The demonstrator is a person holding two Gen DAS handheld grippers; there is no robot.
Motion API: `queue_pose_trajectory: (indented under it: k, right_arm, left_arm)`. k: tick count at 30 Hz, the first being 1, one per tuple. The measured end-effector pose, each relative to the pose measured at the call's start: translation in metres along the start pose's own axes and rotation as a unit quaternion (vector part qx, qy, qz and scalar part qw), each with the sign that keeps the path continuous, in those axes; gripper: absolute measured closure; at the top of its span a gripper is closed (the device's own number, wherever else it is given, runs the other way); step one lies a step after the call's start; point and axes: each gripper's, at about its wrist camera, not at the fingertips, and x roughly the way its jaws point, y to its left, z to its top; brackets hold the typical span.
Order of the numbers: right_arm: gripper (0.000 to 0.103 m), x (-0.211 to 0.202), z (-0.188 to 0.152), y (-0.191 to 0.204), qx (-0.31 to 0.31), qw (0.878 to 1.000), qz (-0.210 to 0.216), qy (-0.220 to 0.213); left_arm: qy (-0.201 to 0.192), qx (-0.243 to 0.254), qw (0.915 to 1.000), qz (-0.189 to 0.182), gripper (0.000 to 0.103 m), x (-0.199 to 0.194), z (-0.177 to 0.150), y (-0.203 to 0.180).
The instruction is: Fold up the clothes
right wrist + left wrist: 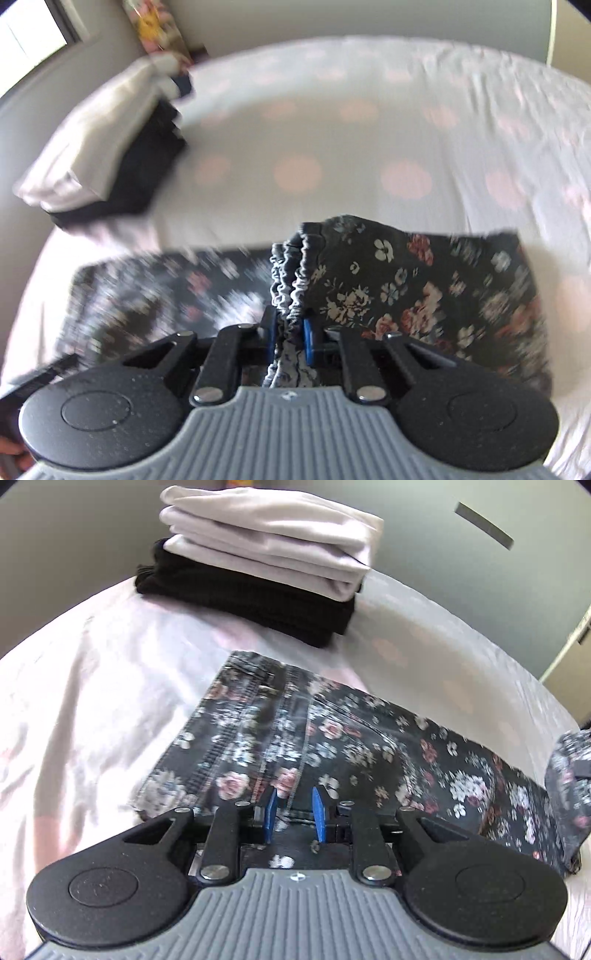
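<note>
A dark floral garment (332, 746) lies across the pink-spotted bed sheet (92, 709). My left gripper (294, 814) sits low at the garment's near edge, its blue pads (270, 812) standing narrowly apart with a seam and hem between them. In the right wrist view my right gripper (289, 338) is shut on the gathered elastic waistband (291, 291) of the floral garment (424, 295). That end is lifted and bunched, and the rest (166, 295) lies flat and blurred to the left.
A stack of folded clothes stands at the far side of the bed: white pieces (266, 542) on black knit (243, 598), also seen as the stack (110, 155) at the left. Bare spotted sheet (369, 147) stretches beyond the garment. A grey wall (443, 554) is behind.
</note>
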Motion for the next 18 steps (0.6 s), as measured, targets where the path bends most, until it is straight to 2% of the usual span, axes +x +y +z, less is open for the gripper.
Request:
queue_pose_trajectory:
  k: [4,9,14,18]
  right_arm:
    - [0.088,-0.039,0.021,0.029,-0.008,0.999,0.027,-0.041]
    - [0.088,-0.068,0.040,0.075,-0.021,0.995,0.065,-0.075]
    - [0.088,-0.073,0.049,0.132,-0.042,0.989,0.111,-0.083]
    - [0.088,-0.056,0.048,0.176,-0.059,0.985,0.144,-0.071]
  left_arm:
    - [-0.013,-0.039,0.9992,0.006,0.079,-0.005,0.003,0.021]
    - [-0.028,-0.087,0.9957,0.014,0.079,-0.012,0.006,0.048]
    - [-0.044,-0.135,0.9896,0.021,0.079,-0.018,0.009,0.075]
    - [-0.059,-0.170,0.9834,0.021,0.079,-0.023,0.011,0.095]
